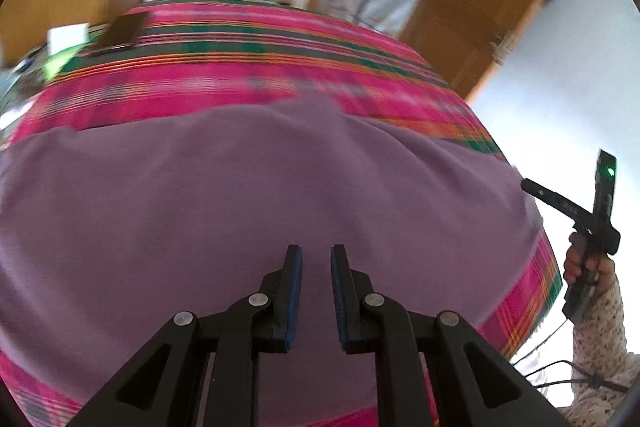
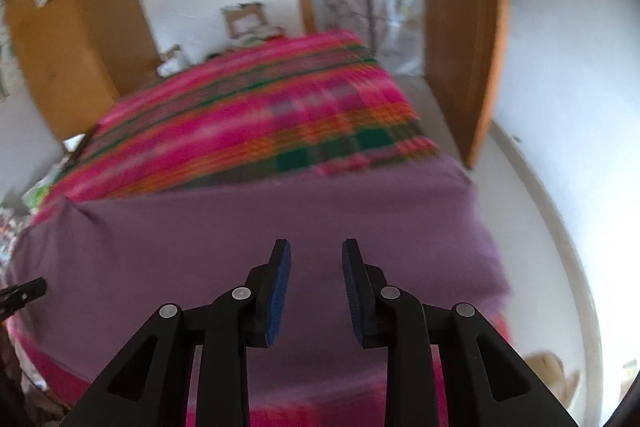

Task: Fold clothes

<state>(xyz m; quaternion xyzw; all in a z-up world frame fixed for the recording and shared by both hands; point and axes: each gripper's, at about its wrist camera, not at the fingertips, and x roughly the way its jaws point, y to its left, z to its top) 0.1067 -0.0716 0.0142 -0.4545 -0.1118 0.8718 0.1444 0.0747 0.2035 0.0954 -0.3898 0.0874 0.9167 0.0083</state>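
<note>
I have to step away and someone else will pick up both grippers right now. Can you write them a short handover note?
Left gripper: open, empty, poised over the purple garment.
Right gripper: open, empty, over the same garment; in the left wrist view it shows off the bed's right edge, held in a hand.
Garment: spread over the near part of the pink plaid bedcover, with a few wrinkles.
Done: garment laid out; whether any fold has been made cannot be told.
Left: grip an edge or corners and fold it.
</note>
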